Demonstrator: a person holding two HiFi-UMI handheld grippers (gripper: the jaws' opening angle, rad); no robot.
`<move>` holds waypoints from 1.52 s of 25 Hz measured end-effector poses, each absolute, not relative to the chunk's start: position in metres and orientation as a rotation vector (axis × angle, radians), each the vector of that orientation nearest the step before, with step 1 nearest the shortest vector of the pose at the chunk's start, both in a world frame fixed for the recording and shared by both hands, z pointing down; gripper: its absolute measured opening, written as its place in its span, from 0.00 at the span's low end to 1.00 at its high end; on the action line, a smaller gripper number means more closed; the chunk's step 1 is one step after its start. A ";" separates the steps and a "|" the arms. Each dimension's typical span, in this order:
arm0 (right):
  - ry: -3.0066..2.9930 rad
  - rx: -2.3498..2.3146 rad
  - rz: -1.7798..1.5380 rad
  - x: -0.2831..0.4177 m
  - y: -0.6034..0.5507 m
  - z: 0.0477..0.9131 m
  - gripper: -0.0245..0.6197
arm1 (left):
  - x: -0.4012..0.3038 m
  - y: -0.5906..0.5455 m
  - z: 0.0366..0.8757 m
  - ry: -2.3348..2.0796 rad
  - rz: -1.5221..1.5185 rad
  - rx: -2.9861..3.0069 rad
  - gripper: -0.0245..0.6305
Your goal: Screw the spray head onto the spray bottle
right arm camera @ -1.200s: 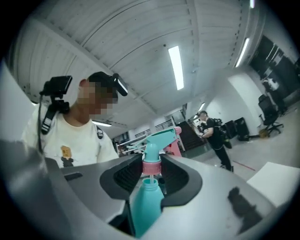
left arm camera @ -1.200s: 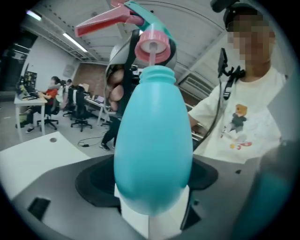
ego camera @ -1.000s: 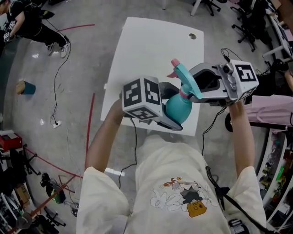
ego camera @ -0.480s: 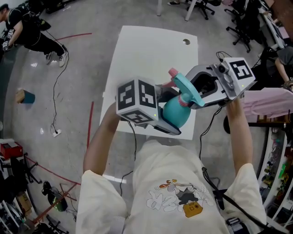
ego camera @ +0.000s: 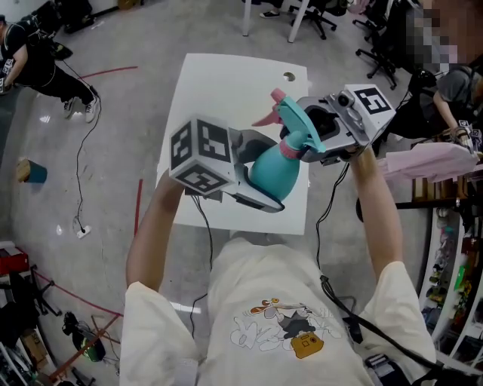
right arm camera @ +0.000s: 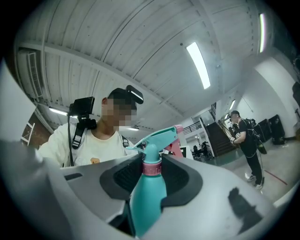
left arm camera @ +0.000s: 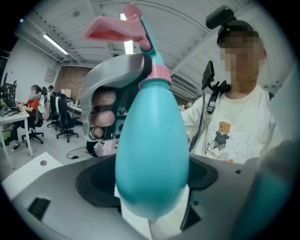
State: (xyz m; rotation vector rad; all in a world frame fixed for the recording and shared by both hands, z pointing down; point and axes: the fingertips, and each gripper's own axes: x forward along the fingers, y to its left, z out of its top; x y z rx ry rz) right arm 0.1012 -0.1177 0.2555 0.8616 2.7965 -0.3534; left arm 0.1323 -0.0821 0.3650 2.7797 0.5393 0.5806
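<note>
A teal spray bottle is held in the air above the white table, tilted. Its teal spray head, with a pink nozzle and a pink collar, sits on the bottle's neck. My left gripper is shut on the bottle's round body. From the right, my right gripper is shut on the spray head around the collar. The left gripper view shows the pink trigger at the top, with the right gripper's grey shell and a person's fingers behind it.
The table has a cable hole near its far edge. Office chairs stand beyond it. A person crouches at the far left, and a cable runs over the floor. Pink cloth lies at the right.
Both grippers and the bottle between them have risen together and drifted up and left in the head view. Neither grip has changed.
</note>
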 end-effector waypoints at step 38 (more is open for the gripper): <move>3.075 0.780 -0.205 0.092 -0.120 0.238 0.23 | 0.132 -0.091 0.345 0.262 0.676 2.763 0.68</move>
